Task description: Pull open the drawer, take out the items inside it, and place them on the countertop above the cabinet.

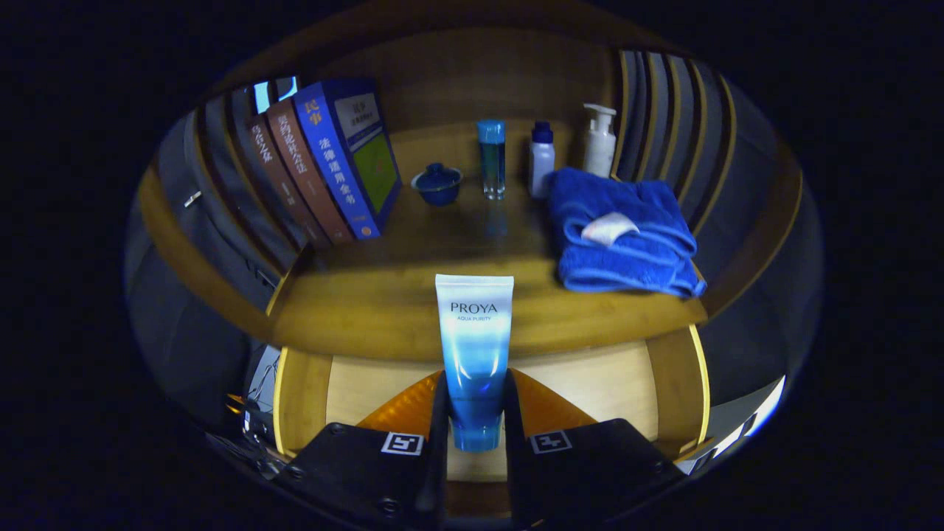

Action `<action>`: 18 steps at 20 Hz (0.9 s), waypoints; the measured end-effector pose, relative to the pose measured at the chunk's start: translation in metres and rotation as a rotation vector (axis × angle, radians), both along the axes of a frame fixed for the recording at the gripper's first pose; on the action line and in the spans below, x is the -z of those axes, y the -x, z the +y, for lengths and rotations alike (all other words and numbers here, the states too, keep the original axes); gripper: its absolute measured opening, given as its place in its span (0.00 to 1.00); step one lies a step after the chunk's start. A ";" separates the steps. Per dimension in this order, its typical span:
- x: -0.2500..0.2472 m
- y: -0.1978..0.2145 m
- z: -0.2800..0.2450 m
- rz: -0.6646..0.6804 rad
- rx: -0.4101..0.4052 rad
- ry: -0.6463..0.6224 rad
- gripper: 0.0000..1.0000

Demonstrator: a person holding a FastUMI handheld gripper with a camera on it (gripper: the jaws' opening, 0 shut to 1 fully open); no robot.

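Claw [476, 413]: closed on the tube [474, 346], both fingers pressing its lower end.
Tube: upright between the fingers (cap down), above the open drawer [590, 383], before the countertop [383, 310].

The camera rides on the gripper [476, 420], looking forward along its fingers. It faces the countertop [383, 310] just ahead, from slightly above.

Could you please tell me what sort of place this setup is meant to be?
Likely a staged home cabinet: the gripper holds a tube over a wooden countertop with books, toiletry bottles and a folded blue towel.
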State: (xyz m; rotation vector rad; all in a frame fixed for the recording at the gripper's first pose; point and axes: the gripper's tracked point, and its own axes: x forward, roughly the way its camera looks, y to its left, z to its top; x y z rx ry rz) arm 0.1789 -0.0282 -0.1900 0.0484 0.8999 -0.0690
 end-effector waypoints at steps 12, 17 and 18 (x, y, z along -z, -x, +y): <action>0.046 -0.107 -0.013 0.065 0.039 0.003 0.42; 0.047 -0.112 -0.011 0.047 0.018 0.006 0.73; 0.045 -0.110 -0.011 0.042 0.015 0.012 0.80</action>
